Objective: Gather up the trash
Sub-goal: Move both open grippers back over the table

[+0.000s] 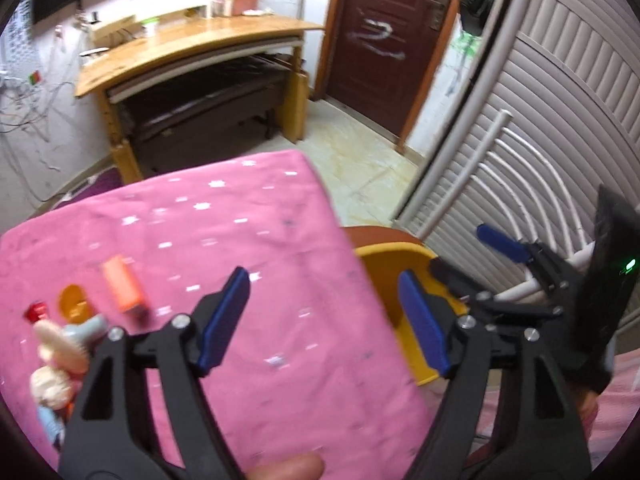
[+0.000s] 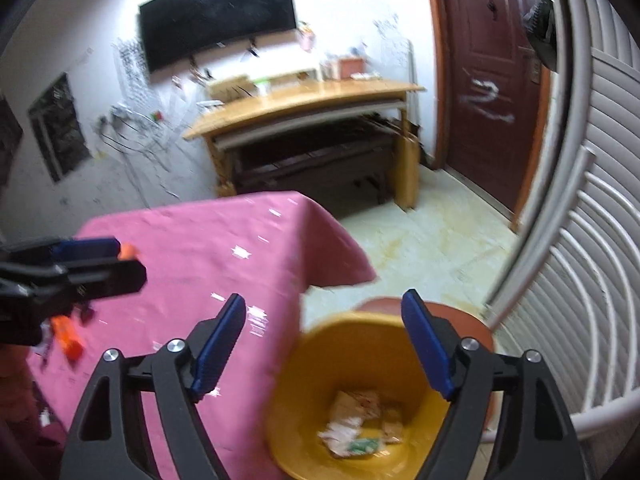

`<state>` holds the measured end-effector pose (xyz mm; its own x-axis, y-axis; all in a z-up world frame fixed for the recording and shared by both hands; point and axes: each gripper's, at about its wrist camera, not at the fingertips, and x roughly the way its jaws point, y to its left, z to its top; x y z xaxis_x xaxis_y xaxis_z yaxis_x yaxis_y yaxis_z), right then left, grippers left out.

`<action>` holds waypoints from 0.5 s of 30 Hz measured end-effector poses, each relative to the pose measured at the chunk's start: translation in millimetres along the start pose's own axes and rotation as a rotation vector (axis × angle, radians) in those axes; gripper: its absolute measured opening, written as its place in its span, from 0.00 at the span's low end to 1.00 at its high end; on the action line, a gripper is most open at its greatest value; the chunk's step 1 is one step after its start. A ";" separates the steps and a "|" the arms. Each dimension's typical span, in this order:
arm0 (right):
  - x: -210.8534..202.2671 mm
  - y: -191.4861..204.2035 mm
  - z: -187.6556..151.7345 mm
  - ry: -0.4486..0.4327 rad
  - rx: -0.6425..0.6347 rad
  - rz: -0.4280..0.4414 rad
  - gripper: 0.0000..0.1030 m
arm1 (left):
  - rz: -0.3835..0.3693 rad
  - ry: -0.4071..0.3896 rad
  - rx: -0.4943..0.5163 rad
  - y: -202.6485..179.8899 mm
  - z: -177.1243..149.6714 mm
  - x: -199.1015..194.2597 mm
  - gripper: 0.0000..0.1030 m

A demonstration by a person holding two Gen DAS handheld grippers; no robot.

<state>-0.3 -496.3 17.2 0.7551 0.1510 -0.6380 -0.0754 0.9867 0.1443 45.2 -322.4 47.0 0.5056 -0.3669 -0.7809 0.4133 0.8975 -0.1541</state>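
Clutter (image 1: 72,332) lies left of the left tool (image 1: 324,320); right tool (image 2: 324,344) over the yellow bin (image 2: 360,400); both tools wide, empty.

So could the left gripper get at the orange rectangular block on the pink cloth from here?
Probably yes: the left gripper is open and empty, and the orange block lies uncovered on the pink cloth, with nothing between them.

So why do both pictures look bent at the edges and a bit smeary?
Left wrist view: fisheye bows the door and slatted wall; the small items on the pink cloth are motion-blurred. Right wrist view: same bowing; the yellow bin rim is smeared, the wall washed out.
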 end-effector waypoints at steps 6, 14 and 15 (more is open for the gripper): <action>1.0 37.8 11.3 -0.032 -0.031 0.141 0.77 | 0.045 -0.028 -0.044 48.1 -18.0 -32.9 0.81; 6.7 91.9 14.3 -0.021 -0.092 0.275 0.77 | 0.151 -0.064 -0.129 123.5 -48.3 -82.4 0.91; 7.9 100.1 13.4 -0.013 -0.105 0.297 0.77 | 0.164 -0.064 -0.139 131.5 -52.0 -86.6 0.92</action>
<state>6.8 -397.1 36.7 0.6985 0.4335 -0.5694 -0.3601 0.9005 0.2438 16.4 -159.8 62.9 0.6058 -0.2243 -0.7633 0.2156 0.9698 -0.1139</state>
